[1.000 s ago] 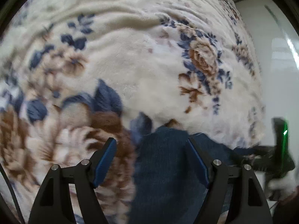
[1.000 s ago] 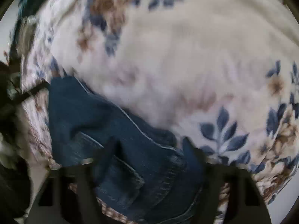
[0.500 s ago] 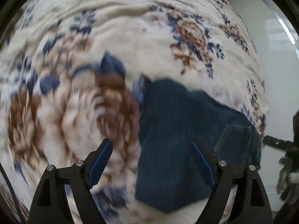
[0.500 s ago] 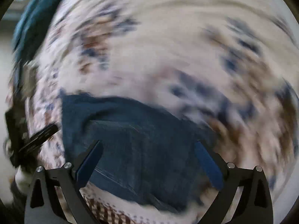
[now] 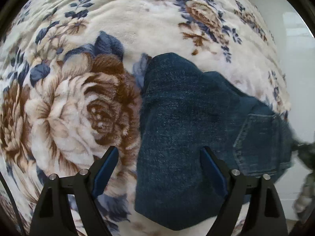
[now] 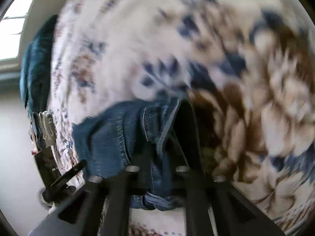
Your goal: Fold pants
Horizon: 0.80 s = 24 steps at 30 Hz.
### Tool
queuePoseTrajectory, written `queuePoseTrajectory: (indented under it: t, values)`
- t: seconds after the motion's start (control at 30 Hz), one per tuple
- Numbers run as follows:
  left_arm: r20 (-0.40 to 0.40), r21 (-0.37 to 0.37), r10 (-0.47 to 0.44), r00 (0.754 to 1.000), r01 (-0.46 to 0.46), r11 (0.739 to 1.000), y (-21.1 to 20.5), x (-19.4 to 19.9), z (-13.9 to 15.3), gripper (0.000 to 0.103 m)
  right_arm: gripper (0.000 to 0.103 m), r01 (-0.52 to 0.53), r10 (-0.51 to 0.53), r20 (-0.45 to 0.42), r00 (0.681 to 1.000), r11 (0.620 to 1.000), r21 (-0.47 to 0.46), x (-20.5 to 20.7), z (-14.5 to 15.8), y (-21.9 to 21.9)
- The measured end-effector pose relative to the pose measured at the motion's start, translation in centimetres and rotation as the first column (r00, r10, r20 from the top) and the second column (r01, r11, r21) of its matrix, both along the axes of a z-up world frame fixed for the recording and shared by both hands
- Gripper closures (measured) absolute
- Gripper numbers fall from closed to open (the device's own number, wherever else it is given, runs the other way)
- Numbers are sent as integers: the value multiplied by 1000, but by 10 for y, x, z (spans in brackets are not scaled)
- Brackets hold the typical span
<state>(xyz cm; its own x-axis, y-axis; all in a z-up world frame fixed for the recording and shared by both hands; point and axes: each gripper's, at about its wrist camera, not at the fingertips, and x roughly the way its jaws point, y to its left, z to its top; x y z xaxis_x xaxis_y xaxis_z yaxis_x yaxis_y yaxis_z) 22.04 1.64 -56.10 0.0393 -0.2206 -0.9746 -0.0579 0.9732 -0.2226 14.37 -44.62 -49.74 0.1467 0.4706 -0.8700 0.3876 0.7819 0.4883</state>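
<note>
Dark blue denim pants [image 5: 187, 118] lie folded on a floral plush blanket [image 5: 78, 108], with a back pocket [image 5: 259, 141] showing at the right end. My left gripper [image 5: 159, 151] hovers over the fold's left edge. Its jaws are opening and touch nothing. In the blurred right wrist view, my right gripper [image 6: 167, 129] is closing. A seamed edge of the pants [image 6: 118, 133] is bunched between its dark fingers [image 6: 189, 129] and raised off the blanket [image 6: 265, 98].
The bed's edge runs close to the pocket end of the pants, with a pale floor [image 5: 291, 39] beyond it. A teal cloth [image 6: 37, 59] lies at the far edge of the bed. Black hardware [image 6: 63, 179] shows blurred at lower left.
The left gripper drew back, so more of the folded pants shows, and its jaws widened. The right gripper swung round, opened wide, then closed on a denim edge and lifted it.
</note>
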Motion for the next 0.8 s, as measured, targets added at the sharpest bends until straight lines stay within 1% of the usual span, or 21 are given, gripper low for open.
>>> queuePoseTrajectory:
  t: [0.07,0.1,0.13,0.17,0.2,0.27,0.3,0.33,0.37,0.4,0.47,0.5,0.53,0.57,0.6,0.67,0.7,0.73,0.77,0.8]
  values:
    - [-3,-17,2,1000,-3,1000,2,-1,-3,11,96,-9,12,84,996,999,-31,6,29,7]
    - [0,-33,8,1000,-8,999,4,-1,-4,9,97,-14,21,110,994,998,-67,7,39,6]
    - [0,-35,11,1000,-11,999,4,-1,-5,7,97,-21,31,97,995,995,-99,6,41,2]
    - [-4,-31,11,1000,-11,999,4,-1,-7,7,97,-9,17,74,997,994,-111,7,33,0]
    - [-9,-30,13,1000,-13,999,4,-1,-8,7,97,-10,12,21,1000,994,-112,8,14,0]
    - [-13,-19,16,1000,-16,1000,2,-1,-7,7,95,-32,29,-27,999,992,-123,12,-10,-1]
    - [-13,-15,14,1000,-14,1000,1,-1,-5,7,94,-43,38,-56,998,995,-91,14,-23,0]
    - [-9,-12,9,1000,-9,1000,0,-1,-2,7,89,-43,39,-77,996,997,-59,15,-29,-1]
    - [-4,-9,6,1000,-6,1000,0,-2,1,7,83,-30,26,-88,996,999,-45,14,-29,-3]
    - [-2,-15,4,1000,-4,1000,0,-3,3,7,77,4,-7,-74,997,999,-38,9,-19,-9]
    - [-7,-21,-2,1000,1,1000,-2,-8,4,7,33,61,-62,-46,997,998,-10,-4,-8,-15]
    - [-10,-20,0,1000,-1,1000,-2,-11,4,7,27,100,-99,-33,995,995,9,-15,-3,-19]
    - [-12,-25,1,1000,-1,1000,-3,-13,4,7,26,122,-121,-33,992,992,29,-24,-2,-21]
    - [-17,-26,2,1000,-2,1000,-3,-15,3,7,26,139,-137,-53,989,989,45,-33,-4,-23]
    - [-22,-28,6,1000,-6,1000,-4,-17,1,7,26,164,-158,-90,983,984,63,-43,-9,-25]
    - [-28,-33,8,1000,-9,999,-4,-18,0,7,26,236,-215,-151,965,962,139,-63,-26,-29]
    - [-30,-31,8,1000,-9,999,-4,-18,-1,7,26,284,-250,-176,952,937,202,-70,-40,-26]
    - [-31,-28,8,999,-9,1000,-4,-18,-2,7,31,305,-265,-186,946,922,237,-73,-48,-21]
    - [-31,-25,4,1000,-4,1000,-4,-17,-2,7,48,320,-278,-186,942,909,266,-74,-54,-17]
    - [-30,-23,-5,1000,5,1000,-4,-17,-3,7,58,334,-296,-181,938,910,244,-75,-58,-12]
